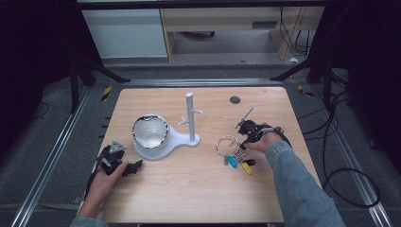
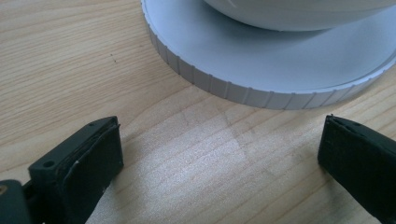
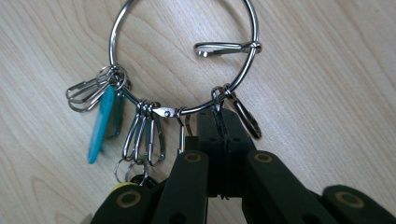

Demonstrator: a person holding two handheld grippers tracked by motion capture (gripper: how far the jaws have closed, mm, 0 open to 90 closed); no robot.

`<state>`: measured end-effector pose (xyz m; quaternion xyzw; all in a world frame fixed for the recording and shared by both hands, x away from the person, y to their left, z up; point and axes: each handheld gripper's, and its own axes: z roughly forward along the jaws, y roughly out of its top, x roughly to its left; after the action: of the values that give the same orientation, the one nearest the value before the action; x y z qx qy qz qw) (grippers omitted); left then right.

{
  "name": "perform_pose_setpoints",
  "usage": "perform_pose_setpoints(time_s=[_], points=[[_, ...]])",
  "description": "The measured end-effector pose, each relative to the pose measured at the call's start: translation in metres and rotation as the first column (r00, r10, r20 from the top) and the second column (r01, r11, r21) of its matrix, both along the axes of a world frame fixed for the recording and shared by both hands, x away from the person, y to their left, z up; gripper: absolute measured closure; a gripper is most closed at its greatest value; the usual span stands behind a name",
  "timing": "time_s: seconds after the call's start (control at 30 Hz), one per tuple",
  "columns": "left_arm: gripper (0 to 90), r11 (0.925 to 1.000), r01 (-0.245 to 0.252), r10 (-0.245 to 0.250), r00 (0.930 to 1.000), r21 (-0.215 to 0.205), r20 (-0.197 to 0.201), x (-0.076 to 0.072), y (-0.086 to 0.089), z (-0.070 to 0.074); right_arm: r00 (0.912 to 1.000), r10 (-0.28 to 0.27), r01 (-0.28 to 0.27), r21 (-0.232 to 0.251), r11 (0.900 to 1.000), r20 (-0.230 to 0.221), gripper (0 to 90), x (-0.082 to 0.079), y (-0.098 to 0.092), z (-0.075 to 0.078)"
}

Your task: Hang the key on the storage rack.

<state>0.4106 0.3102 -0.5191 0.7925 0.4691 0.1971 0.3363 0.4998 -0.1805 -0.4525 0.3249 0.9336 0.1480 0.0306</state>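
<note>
Now our right gripper (image 3: 219, 122) is clamped shut on the key ring (image 3: 140, 100), lying flat just right of the stand (image 1: 191, 120), probably to lift and hang it there. Our left gripper (image 2: 219, 154) rests open left of the stand, holding nothing.

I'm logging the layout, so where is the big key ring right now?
In the high view the key ring lies on the table's right half, right of the white stand; the right hand-held gripper is shut on its near edge.
</note>
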Motion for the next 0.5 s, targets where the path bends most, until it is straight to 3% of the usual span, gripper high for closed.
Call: perform_pose_setpoints(time_s=[0.5], points=[[0.0,1.0,0.0,0.0,1.0,0.0,0.0,0.0,0.0,0.0,0.9984,0.007,-0.011,0.064,0.998,0.056,89.5,-0.005,0.001,0.037]])
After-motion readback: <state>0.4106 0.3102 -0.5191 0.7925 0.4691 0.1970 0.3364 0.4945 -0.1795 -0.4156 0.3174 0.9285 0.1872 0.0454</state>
